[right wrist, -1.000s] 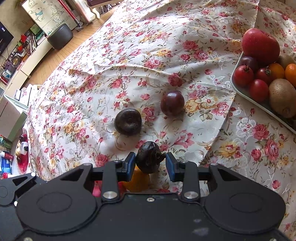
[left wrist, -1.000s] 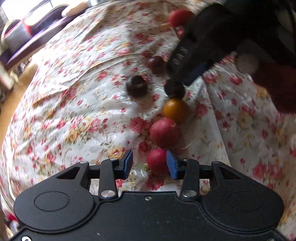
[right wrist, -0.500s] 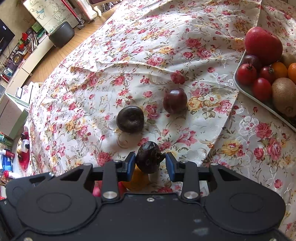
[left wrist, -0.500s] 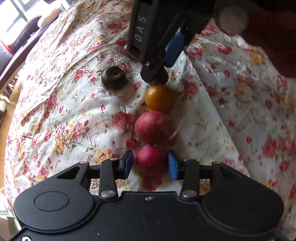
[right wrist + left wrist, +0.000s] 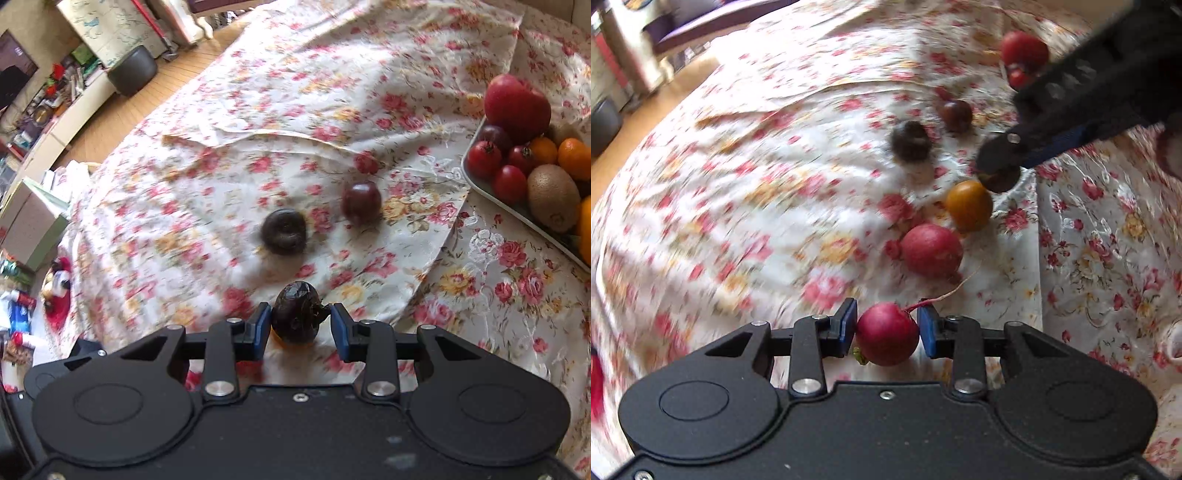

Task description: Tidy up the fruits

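radish [image 5: 887, 333]: round, pink-red, thin root tail, down near on the cloth [image 5: 775, 206]
left gripper [image 5: 887, 328]: jaws closing round the radish, left pad touching
right gripper [image 5: 300, 323]: clamped on a dark wrinkly fruit [image 5: 298, 316]

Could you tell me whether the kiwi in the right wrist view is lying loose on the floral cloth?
No, the kiwi sits in the white tray among tomatoes and oranges at the right edge.

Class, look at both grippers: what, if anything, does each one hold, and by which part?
The right gripper holds a dark wrinkled fruit by its sides. The left gripper is closing around a red radish, pads at its sides; a firm grip cannot be told.
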A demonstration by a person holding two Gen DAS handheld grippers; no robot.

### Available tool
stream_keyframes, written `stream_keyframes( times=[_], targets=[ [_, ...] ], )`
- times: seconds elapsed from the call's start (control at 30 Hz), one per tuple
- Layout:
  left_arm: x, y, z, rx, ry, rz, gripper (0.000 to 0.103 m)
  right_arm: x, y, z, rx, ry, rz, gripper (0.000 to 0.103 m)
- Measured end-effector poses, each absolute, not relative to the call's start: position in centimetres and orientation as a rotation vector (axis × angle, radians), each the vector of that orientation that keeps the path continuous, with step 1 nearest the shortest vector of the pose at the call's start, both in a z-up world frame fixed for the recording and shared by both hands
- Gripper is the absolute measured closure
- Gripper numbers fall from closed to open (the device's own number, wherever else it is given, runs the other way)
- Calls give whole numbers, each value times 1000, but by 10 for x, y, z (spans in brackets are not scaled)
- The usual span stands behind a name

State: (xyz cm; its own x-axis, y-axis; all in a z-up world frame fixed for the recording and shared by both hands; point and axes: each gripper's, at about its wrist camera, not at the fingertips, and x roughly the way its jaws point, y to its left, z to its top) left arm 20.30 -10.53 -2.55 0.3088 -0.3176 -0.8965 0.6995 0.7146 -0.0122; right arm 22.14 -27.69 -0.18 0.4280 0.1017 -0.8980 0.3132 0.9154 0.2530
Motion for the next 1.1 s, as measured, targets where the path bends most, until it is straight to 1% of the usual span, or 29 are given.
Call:
stream_keyframes(
  times=[0.07,0.27,0.4,0.5,0.6,0.77,1.1],
  targets=[
    [198,-82,-17,354,1090,-641,59,212,-263,7,400,1123,-114,66],
    [173,-7,3,231,1111,-422,59,181,-206,26,366,1117,-3,66],
    [156,34,0,179,1164,-266,59,160,-160,29,339,1132,95,66],
    [140,59,-14,160,1199,-138,59,146,-124,26,317,1155,156,66],
    [131,86,-24,65,1250,-76,59,135,-91,20,287,1182,201,66],
    [124,104,-36,-9,1242,-39,58,126,-52,10,214,1200,217,66],
    [113,125,-27,-74,1183,-47,58,137,-16,-14,125,1252,166,66]
  ],
)
